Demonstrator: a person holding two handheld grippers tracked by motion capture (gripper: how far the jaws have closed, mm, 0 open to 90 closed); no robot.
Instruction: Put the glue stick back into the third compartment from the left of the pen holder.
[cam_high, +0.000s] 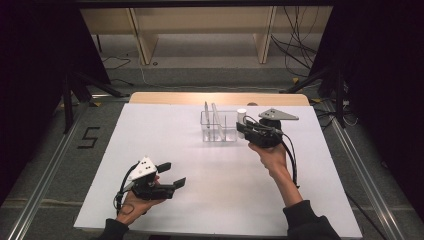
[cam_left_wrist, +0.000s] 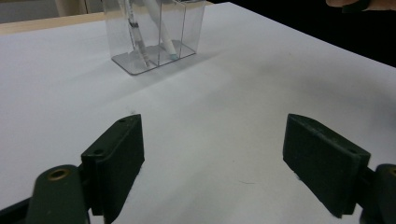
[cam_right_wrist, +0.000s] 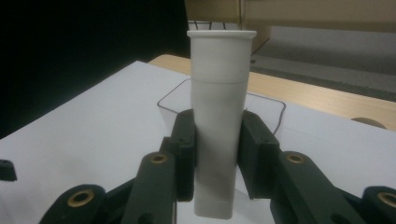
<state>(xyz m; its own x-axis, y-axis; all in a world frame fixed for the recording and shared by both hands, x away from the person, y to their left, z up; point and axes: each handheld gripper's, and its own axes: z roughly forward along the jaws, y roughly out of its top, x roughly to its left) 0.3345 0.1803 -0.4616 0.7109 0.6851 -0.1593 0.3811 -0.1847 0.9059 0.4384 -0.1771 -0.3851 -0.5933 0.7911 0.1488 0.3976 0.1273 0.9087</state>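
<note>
1 tube (cam_right_wrist: 218, 126) between right jaws

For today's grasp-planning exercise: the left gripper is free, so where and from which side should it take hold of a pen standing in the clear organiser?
Probably the upper shaft of the pen, where it rises above the clear organiser, coming from above with the left gripper. The pen leans inside a narrow compartment, and the walls block its lower part.

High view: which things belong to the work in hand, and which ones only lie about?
Belonging to the work:
- white plastic tube with a flat cap, clamped upright in the right claw
- clear plastic organiser box with dividers, holding white pens

Only lying about:
- black cables on the floor
- black tape figure 5
</note>
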